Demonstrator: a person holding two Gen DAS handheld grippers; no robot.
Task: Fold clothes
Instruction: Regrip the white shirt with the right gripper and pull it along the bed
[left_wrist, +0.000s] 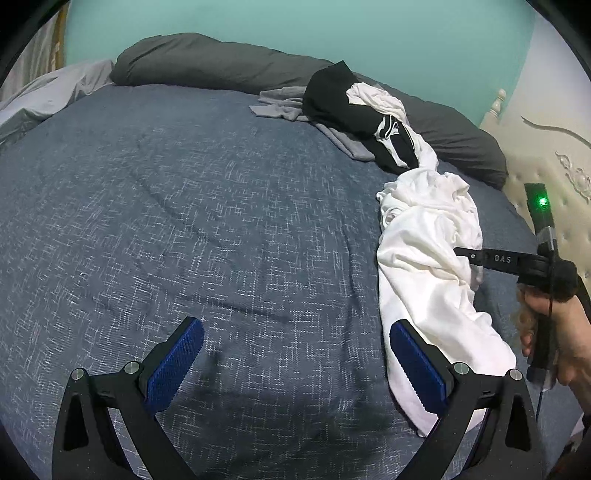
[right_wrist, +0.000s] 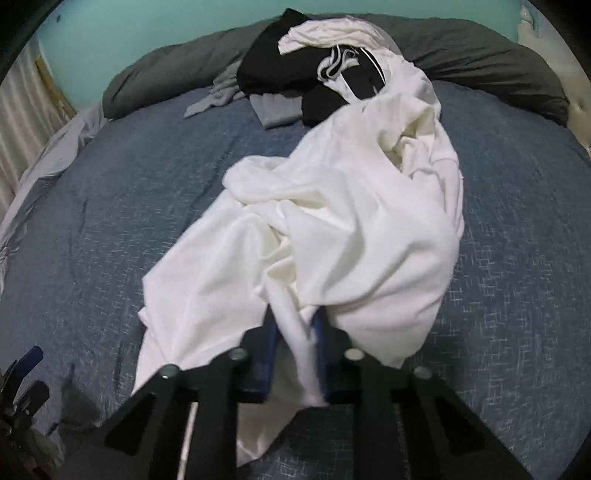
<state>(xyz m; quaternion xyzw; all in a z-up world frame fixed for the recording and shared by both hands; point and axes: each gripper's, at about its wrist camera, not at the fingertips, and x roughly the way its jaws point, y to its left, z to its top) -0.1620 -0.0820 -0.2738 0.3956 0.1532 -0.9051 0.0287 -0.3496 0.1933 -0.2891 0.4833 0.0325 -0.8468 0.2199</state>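
Your right claw (right_wrist: 295, 354) is pinched on a fold of the limp, light white shirt (right_wrist: 332, 221) lying crumpled on the bed (right_wrist: 110, 221) below the clothes pile (right_wrist: 295, 70); left claw (left_wrist: 295, 362) gapes empty, so take the hem.

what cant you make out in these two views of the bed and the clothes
- Right gripper, right wrist view: its pads are mostly buried in the white garment.
- Grey clothing, both views: largely under the black garment.
- Left gripper, right wrist view: cut off by the left edge.
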